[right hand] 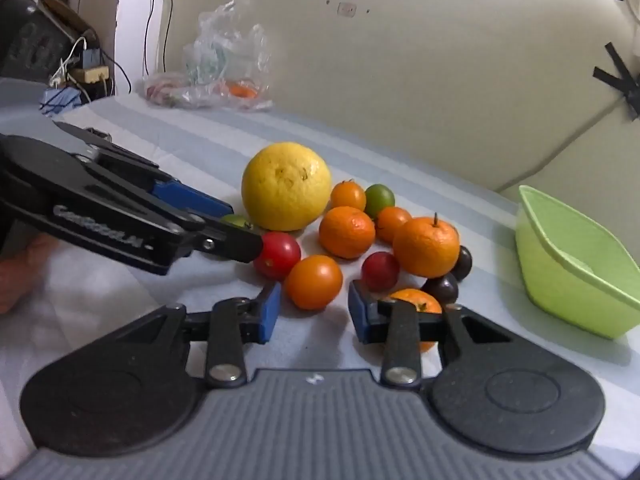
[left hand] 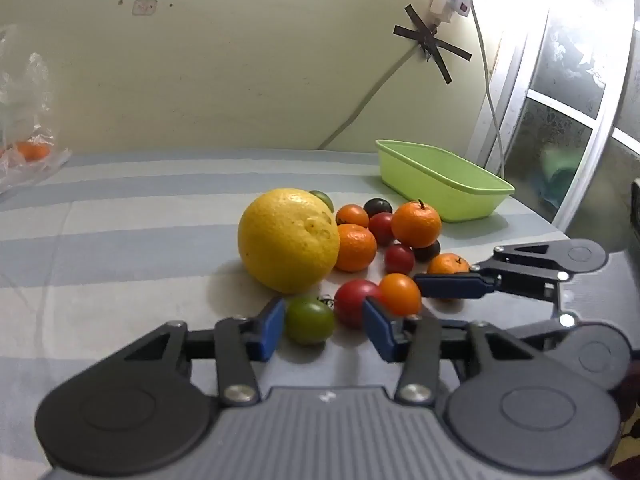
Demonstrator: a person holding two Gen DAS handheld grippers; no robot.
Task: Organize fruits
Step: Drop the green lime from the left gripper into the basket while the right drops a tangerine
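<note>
A pile of fruit lies on the striped cloth: a big yellow citrus point(left hand: 288, 240), several mandarins point(left hand: 416, 224) and small red, orange, green and dark tomatoes. My left gripper point(left hand: 325, 328) is open around a green tomato point(left hand: 310, 320), which sits against the left finger with a gap on the right. My right gripper point(right hand: 315, 314) is open too. An orange tomato point(right hand: 314, 282) lies just ahead of its tips, and its pads are not pressing it. A red tomato point(right hand: 278, 254) lies at the left gripper's point(right hand: 240, 226) nearer fingertip.
A light green basin point(left hand: 444, 184) stands to the right of the pile by the wall, seen also as the basin point(right hand: 576, 264) in the right wrist view. A clear plastic bag point(right hand: 224, 64) with more fruit lies at the back left. Cables hang on the wall.
</note>
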